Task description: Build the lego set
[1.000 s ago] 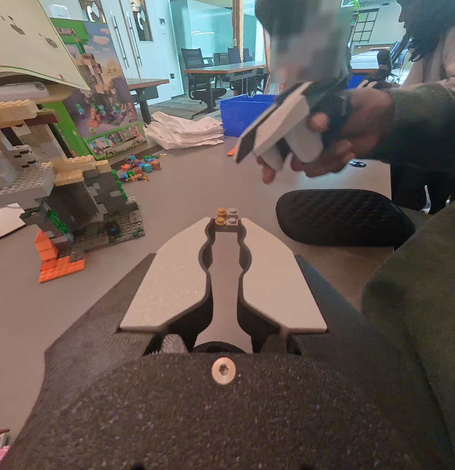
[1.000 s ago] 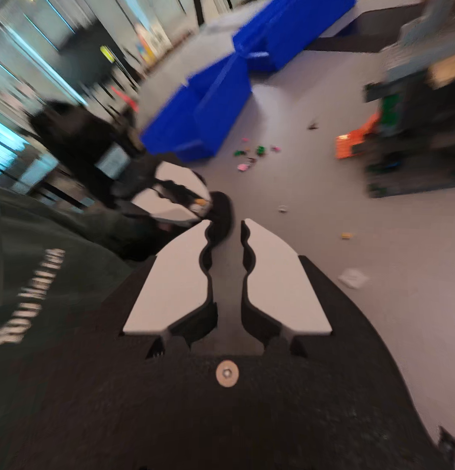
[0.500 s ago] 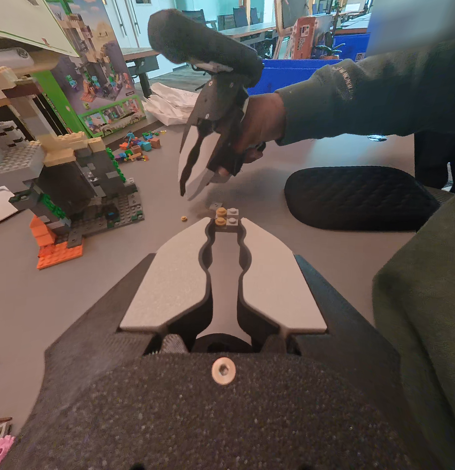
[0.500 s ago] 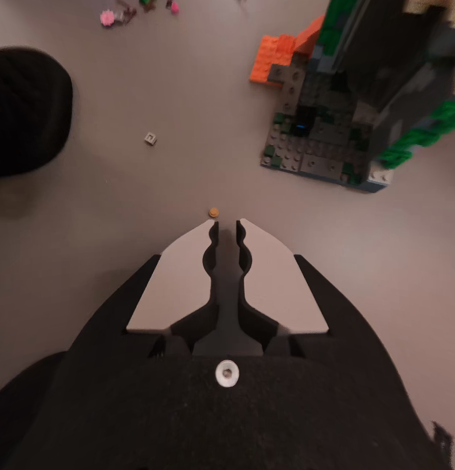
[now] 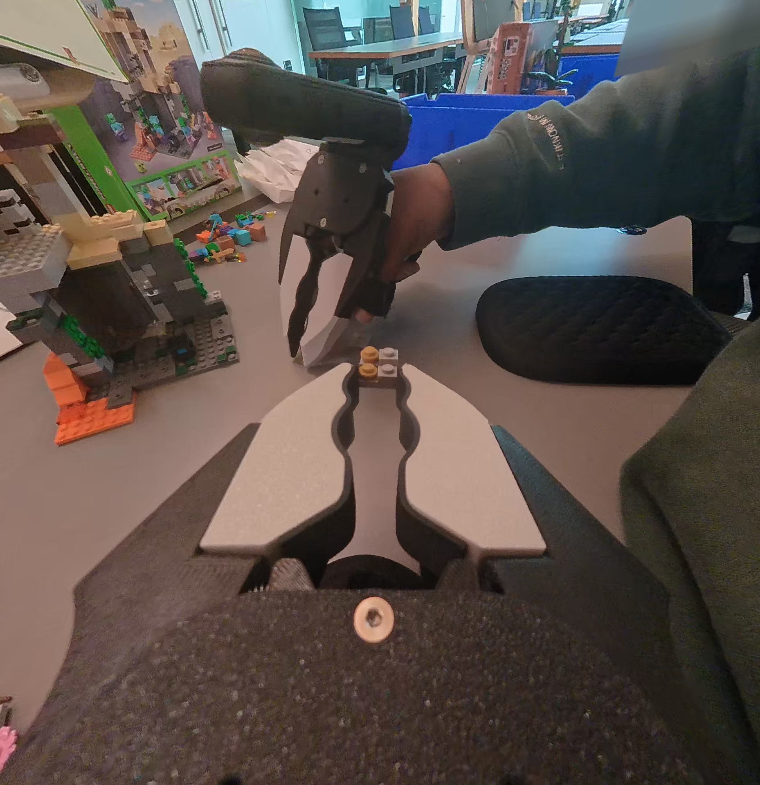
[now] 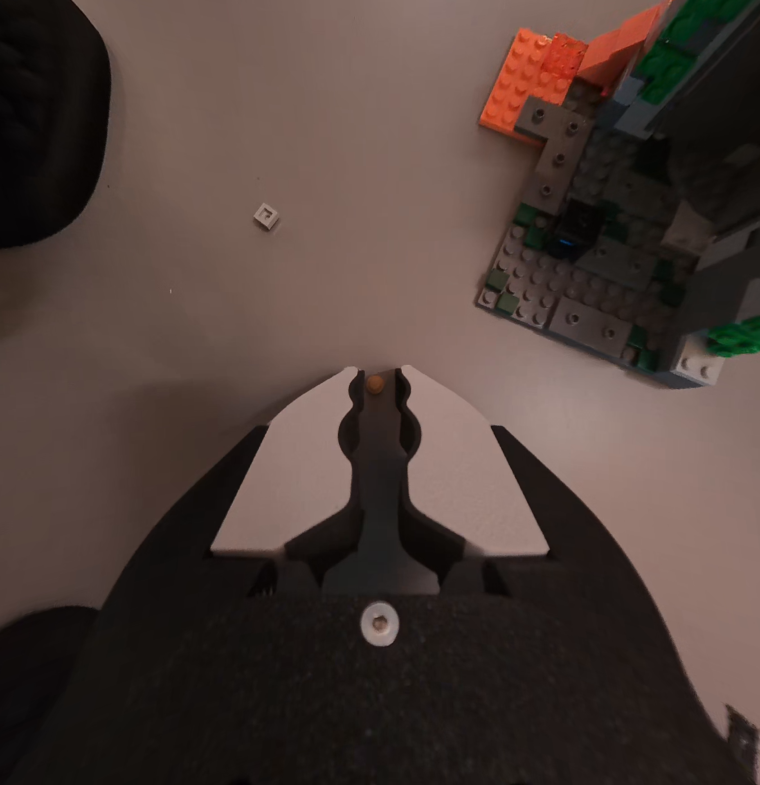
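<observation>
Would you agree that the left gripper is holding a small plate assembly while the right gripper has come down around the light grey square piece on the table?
Not quite: the right gripper straddles the small tan round stud, not the light grey square piece, which lies apart to its left in the right wrist view. The left gripper does hold the small plate assembly.

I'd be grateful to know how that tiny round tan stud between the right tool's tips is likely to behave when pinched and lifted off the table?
The round tan stud looks tiny against the right tool, so probably very light and rigid. Being round and smooth, it may squirt sideways or roll if pinched off-centre. Lying low on the table, it offers little height to grip.
</observation>
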Motion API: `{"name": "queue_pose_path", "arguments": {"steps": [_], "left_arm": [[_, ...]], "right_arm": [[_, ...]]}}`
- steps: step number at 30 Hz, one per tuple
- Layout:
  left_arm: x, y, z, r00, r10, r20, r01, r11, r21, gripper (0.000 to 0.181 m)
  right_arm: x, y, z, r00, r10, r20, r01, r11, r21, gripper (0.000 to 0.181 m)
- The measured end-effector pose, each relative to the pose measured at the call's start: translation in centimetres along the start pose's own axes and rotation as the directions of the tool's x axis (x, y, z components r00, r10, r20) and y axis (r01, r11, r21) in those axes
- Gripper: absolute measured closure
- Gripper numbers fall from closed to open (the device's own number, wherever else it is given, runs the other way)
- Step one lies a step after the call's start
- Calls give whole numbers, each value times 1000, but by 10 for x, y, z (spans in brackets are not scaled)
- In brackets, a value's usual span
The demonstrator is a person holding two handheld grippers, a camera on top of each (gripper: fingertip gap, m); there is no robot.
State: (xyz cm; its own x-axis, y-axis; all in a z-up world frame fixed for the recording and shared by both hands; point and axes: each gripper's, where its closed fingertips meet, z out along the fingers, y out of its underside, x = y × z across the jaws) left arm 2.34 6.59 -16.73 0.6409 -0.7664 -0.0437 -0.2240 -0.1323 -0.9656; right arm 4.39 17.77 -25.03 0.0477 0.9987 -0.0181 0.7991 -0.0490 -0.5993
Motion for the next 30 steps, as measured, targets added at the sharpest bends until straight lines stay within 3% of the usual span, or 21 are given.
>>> {"name": "queue_pose_path", "arguments": {"steps": [8,17,30], "left_arm": [[2,1,1,1000,14,-1,-14,1000,-6,165],[3,0,0,1000,24,-4,-24,1000,0,165],[4,0,0,1000,24,-11,-24,1000,1,165]], "right_arm": [[-6,1,3,998,-67,19,68,997,-45,181],[-11,-6,-13,997,-13,80,9,999,42,173],[-4,10,-3,996,-56,69,63,992,-105,172]]}}
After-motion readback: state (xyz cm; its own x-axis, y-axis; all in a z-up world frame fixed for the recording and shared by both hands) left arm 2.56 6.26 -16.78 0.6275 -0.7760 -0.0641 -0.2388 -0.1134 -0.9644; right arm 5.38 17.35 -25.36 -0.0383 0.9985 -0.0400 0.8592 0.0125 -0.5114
